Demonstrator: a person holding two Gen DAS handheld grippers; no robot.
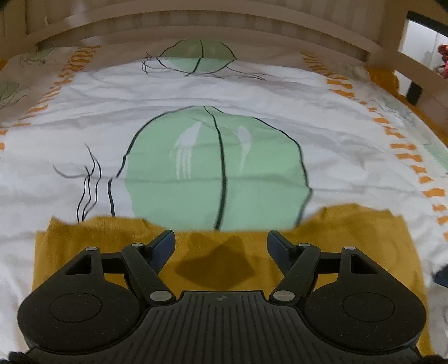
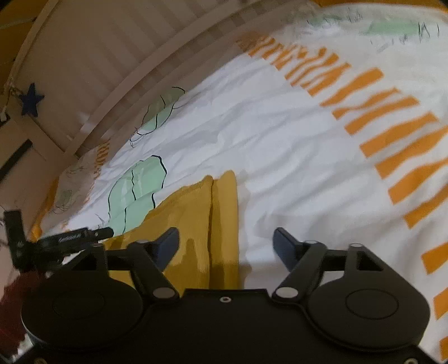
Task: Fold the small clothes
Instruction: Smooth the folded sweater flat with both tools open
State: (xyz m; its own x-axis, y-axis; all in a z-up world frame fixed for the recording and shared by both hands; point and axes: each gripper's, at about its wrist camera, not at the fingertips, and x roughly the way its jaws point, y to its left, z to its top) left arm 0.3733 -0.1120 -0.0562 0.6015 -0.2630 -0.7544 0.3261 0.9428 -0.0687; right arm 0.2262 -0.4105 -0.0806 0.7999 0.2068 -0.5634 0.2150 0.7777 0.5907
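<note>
A mustard-yellow knit garment (image 1: 350,229) lies flat on the bed cover, its far edge wavy. My left gripper (image 1: 221,238) hovers over the garment's middle, jaws wide open and empty, casting a shadow on the cloth. In the right wrist view the same garment (image 2: 196,212) shows a folded edge with a seam line running away from me. My right gripper (image 2: 226,240) is open and empty over that right edge, the left finger above the cloth and the right finger above the white cover. The other gripper (image 2: 72,238) shows at the left.
The white bed cover (image 1: 224,92) carries green shapes and orange stripe borders (image 2: 392,134). A wooden slatted headboard (image 1: 196,25) rises behind it. A dark blue star (image 2: 30,100) hangs on the frame at the left.
</note>
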